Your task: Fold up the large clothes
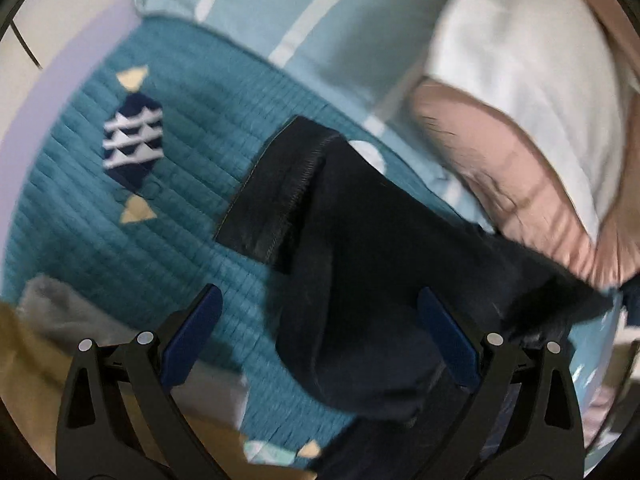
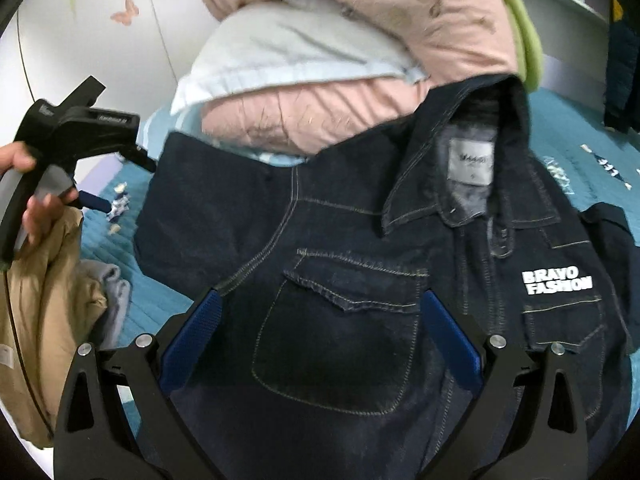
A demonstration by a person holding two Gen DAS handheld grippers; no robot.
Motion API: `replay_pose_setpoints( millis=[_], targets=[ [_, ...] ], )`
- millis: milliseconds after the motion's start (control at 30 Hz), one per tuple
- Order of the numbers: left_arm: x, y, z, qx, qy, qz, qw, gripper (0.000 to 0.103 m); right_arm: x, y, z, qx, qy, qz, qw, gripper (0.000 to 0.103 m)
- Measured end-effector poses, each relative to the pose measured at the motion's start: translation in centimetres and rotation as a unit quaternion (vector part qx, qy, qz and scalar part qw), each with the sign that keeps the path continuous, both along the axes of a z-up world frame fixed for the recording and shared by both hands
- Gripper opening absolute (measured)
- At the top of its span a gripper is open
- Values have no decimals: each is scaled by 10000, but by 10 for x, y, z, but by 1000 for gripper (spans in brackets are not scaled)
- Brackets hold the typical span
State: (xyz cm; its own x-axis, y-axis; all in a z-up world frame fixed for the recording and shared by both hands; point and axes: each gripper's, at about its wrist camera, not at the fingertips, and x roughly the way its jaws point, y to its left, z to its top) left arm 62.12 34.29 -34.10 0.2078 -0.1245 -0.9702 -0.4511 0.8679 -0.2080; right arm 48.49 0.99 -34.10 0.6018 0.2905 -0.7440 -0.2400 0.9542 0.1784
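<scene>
Right gripper (image 2: pixel 318 334): jaws spread wide, nothing between the blue pads (image 2: pixel 192 336); it hangs over the dark denim jacket (image 2: pixel 340 280), chest pocket (image 2: pixel 340 332) centred between the fingers. Can't tell if the tips touch the fabric.

Left gripper (image 1: pixel 318 334): jaws also wide apart, holding nothing. Blue pads (image 1: pixel 192 336) sit either side of a dark denim sleeve (image 1: pixel 352 280) that runs from lower centre up to mid-frame, cuff (image 1: pixel 272 192) turned so its stitched inner seam shows. Frame is motion-blurred.

In the right wrist view the jacket lies front-up, filling centre and right of frame, collar (image 2: pixel 452 168) open toward upper right, white neck label (image 2: pixel 470 160) visible, white "BRAVO FASHION" print (image 2: pixel 557 280) at right. The jacket rests on a teal quilted bedspread (image 2: pixel 152 292), its upper edge against a pink duvet (image 2: pixel 360 96) with a pale pillow (image 2: pixel 280 60) wedged in it, top centre.

The left gripper also shows at the left edge of the right wrist view, held in a hand (image 2: pixel 36 200). Below it, lower left: tan garment (image 2: pixel 40 312) and grey folded cloth (image 2: pixel 114 292).

Left wrist view: navy-and-white fish motif (image 1: pixel 134 140) on the bedspread, left of centre; light blue striped sheet (image 1: pixel 304 32) at top.
</scene>
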Motion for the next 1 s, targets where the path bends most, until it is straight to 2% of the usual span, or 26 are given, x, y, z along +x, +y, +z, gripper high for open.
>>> replay_pose_setpoints(
  millis=[100,200,333,467,533,567,600,633,667,700,800,867,967,1000],
  targets=[
    [6,17,-19,212,33,244,9995,98,5,4,-11,-55,53,46,10000,95],
    [7,31,-35,163,-30,530,9985,98,10,8,-19,-61,117,105,9999,95],
    [10,34,-60,204,154,508,9984,97,14,12,-24,-91,87,140,9998,95],
    [9,28,-68,487,-4,399,9980,94,19,15,-28,-104,91,126,9998,95],
    [10,22,-66,679,-51,278,9973,72,21,17,-29,-107,96,122,9998,95],
    [11,17,-65,719,-117,207,9971,69,22,18,-30,-108,105,112,9998,95],
    [13,10,-65,770,-165,114,9968,56,23,20,-29,-96,114,117,9998,95],
    [13,9,-63,708,-246,47,9972,39,24,21,-29,-82,120,122,9998,95],
    [11,7,-61,612,-350,10,9975,31,25,23,-29,-67,121,122,9998,95],
    [10,4,-57,524,-443,-18,9976,20,27,25,-28,-30,130,140,9998,95],
    [4,5,-40,620,-656,-32,9959,16,34,32,-31,96,237,271,9993,95],
    [-12,13,-22,485,-968,255,9938,15,38,36,-33,153,313,327,9989,87],
    [-42,19,13,773,-1608,400,9831,15,44,43,-34,175,330,389,9985,66],
    [-53,20,25,763,-1811,424,9796,15,46,46,-34,189,326,439,9983,48]
  ],
)
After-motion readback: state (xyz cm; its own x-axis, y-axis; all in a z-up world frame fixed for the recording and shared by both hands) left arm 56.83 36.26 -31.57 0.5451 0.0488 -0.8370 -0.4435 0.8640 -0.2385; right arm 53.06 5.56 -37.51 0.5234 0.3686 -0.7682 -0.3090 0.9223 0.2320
